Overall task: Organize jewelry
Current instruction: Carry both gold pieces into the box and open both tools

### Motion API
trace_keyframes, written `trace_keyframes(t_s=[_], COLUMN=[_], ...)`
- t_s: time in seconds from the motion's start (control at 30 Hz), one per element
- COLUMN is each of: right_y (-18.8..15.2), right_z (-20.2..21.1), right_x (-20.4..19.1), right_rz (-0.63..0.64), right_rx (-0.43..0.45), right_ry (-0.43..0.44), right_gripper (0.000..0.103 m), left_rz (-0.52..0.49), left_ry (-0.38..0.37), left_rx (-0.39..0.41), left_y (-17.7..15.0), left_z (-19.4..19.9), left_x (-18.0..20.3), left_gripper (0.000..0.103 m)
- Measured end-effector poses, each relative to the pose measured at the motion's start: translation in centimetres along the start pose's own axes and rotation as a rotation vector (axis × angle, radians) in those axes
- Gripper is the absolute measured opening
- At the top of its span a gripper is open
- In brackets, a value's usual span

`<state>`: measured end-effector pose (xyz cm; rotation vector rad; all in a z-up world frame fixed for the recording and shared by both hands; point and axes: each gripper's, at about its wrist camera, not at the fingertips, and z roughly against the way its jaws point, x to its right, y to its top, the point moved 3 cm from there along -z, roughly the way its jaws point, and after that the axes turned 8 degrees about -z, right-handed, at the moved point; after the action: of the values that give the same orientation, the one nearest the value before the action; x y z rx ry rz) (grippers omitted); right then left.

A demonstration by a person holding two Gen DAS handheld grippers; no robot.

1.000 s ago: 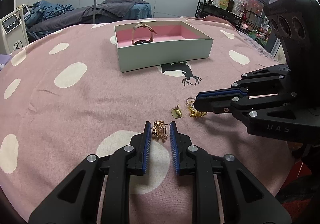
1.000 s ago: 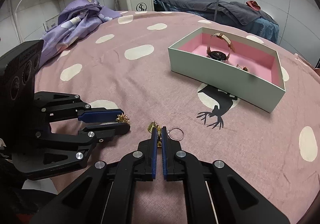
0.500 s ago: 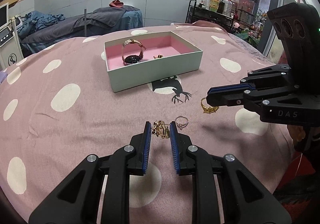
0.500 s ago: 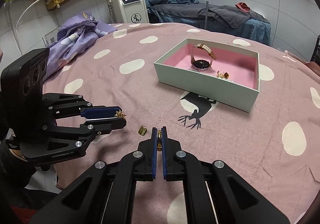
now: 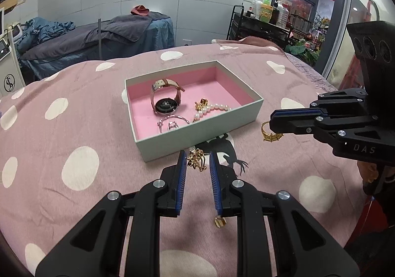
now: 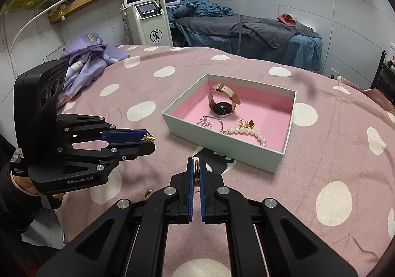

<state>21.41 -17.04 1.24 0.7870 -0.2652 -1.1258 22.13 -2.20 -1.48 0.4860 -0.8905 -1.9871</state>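
Note:
My left gripper (image 5: pixel 196 162) is shut on a gold flower-shaped piece (image 5: pixel 196 159) and holds it above the cloth, just short of the box's near wall. It also shows in the right wrist view (image 6: pixel 148 139). My right gripper (image 6: pixel 196 168) is shut on a gold ring (image 6: pixel 196 170), lifted to the right of the box; the ring shows in the left wrist view (image 5: pixel 269 131). The pale box (image 5: pixel 197 135) with pink lining holds a watch (image 5: pixel 166 100), a pearl bracelet (image 5: pixel 212 109) and a silver ring (image 5: pixel 171 123).
A small gold piece (image 5: pixel 219 221) lies on the pink dotted cloth (image 5: pixel 74 128) under my left gripper; it shows in the right wrist view (image 6: pixel 148 193). A purple bundle (image 6: pixel 91 59) lies at the table's far left. A machine (image 6: pixel 148 17) and a bed stand behind.
Both grippers have lifted off the cloth with their pieces and moved toward the box. The box now looks closer, and its contents show more fully.

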Motion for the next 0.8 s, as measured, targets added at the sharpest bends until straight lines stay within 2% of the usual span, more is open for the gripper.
trace_keyframes(t_s=[0.23, 0.53, 0.8], right_y=[3.2, 5.4, 5.9], right_z=[-1.1, -4.8, -8.1], right_x=[1.7, 3.9, 5.4], right_rz=[-0.043, -0.098, -0.147], right_rx=[0.023, -0.012, -0.078], right_ry=[-0.024, -0.068, -0.087], right_gripper=[0.004, 0.004, 0.004], left_rz=[0.0, 0.06, 0.133], left_ry=[0.038, -0.018, -0.055], left_rx=[-0.018, -0.101, -0.19], left_y=[3.3, 5.3, 5.5], left_z=[-2.2, -6.7, -10.4], left_x=[-2.0, -3.8, -5.7], left_gripper=[0.02, 0.02, 0.02])
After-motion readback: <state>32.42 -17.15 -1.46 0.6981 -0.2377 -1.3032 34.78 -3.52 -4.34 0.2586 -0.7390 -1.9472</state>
